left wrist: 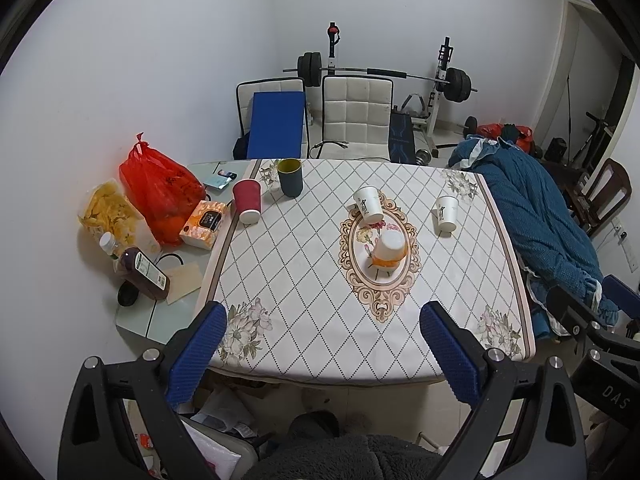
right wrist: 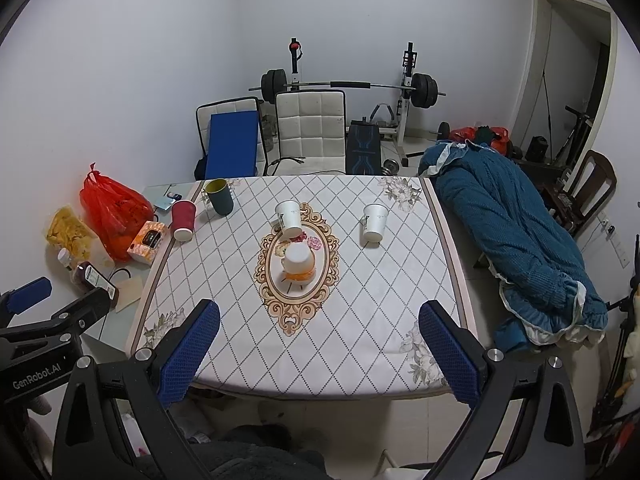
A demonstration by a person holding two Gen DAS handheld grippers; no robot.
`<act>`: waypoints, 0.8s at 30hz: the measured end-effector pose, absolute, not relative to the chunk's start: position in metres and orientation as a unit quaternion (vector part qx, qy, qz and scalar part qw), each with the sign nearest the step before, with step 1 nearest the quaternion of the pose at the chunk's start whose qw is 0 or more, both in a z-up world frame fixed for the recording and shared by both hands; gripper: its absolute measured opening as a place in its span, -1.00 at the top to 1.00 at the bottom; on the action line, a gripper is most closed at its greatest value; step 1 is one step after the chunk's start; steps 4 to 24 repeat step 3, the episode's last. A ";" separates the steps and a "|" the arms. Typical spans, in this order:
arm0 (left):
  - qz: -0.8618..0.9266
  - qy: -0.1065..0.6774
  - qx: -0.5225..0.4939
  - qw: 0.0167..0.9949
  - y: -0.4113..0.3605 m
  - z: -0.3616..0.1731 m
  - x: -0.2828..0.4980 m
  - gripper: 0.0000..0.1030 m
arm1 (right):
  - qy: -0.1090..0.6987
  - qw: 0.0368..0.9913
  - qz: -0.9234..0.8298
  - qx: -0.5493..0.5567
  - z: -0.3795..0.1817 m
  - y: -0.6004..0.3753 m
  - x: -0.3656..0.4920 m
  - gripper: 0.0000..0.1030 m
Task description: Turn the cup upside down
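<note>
Your left gripper (left wrist: 322, 328) and right gripper (right wrist: 319, 326) both hang over the near table edge, jaws spread wide, holding nothing. Cups on the tablecloth (left wrist: 304, 280): five. The orange-banded cup (left wrist: 389, 251) sits base-up on the centre medallion. Two white paper cups (left wrist: 369, 205) (left wrist: 447, 213), one red cup (left wrist: 248, 201) and one dark cup (left wrist: 290, 177) stand mouth-up; contents not visible.

walls: plain white | chairs (right wrist: 310, 128): two white padded, set beyond the table | barbell rack (right wrist: 348, 86): placed at the back wall | doorway (right wrist: 576, 72): seen upper right
</note>
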State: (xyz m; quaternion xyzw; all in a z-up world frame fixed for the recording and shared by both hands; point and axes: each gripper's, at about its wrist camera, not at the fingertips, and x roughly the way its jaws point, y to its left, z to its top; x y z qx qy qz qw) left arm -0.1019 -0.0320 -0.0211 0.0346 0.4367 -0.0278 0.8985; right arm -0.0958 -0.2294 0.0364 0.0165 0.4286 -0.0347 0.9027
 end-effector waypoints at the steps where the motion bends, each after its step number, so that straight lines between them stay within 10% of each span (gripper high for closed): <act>1: -0.027 0.436 0.034 0.899 -0.031 -0.021 -0.102 -0.92 | 0.429 0.903 -0.035 0.017 0.037 -0.230 -0.095 -0.97; 24: -0.026 0.435 0.034 0.899 -0.029 -0.021 -0.104 -0.92 | 0.429 0.903 -0.034 0.016 0.037 -0.230 -0.095 -0.97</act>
